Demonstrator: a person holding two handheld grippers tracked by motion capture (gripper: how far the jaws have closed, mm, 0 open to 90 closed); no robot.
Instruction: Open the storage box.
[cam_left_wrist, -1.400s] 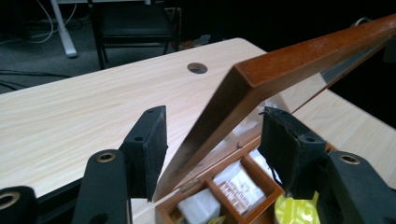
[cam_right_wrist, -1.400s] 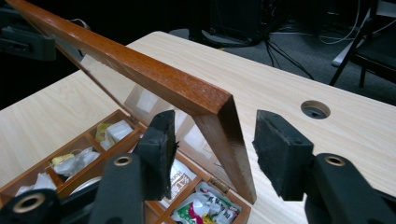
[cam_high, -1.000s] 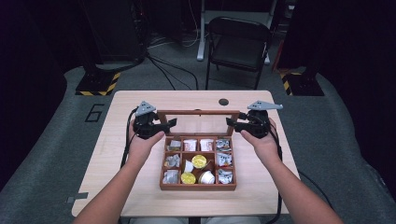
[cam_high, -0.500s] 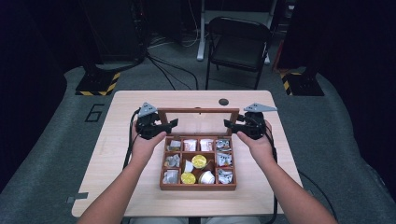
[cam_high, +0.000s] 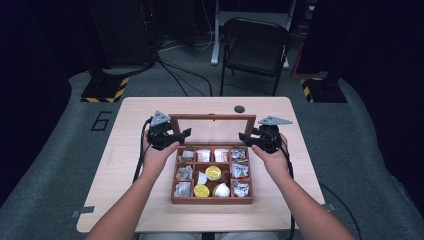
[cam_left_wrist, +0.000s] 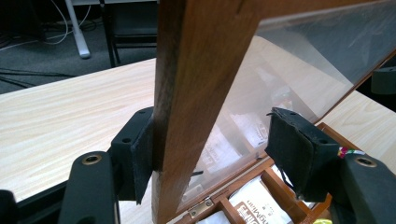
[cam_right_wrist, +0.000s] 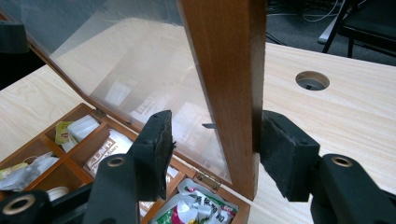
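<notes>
A wooden compartment box (cam_high: 212, 201) lies mid-table with its glass-paned lid (cam_high: 212, 117) raised. My left gripper (cam_high: 182, 135) straddles the lid's left side rail (cam_left_wrist: 196, 93). Its outer pad (cam_left_wrist: 142, 161) touches the wood, while the inner pad (cam_left_wrist: 292, 149) stands apart by the glass; these jaws have just been opening. My right gripper (cam_high: 245, 136) straddles the right side rail (cam_right_wrist: 229, 70). Here the outer pad (cam_right_wrist: 282, 151) lies against the wood and the inner pad (cam_right_wrist: 156, 149) stays off the glass; these jaws have just been closing slightly. The left gripper (cam_left_wrist: 217, 156) and the right gripper (cam_right_wrist: 217, 149) are both open.
The box compartments hold tea packets (cam_high: 221, 155) and gold capsules (cam_high: 213, 172). A round cable hole (cam_high: 239, 109) sits in the table behind the lid. A folding chair (cam_high: 255, 45) stands beyond the table's far edge. Bare tabletop (cam_high: 135, 120) lies on both sides of the box.
My right gripper has sunk a little and edged inward along the lid's right rail. The left gripper has hardly moved. The lid stays raised.
</notes>
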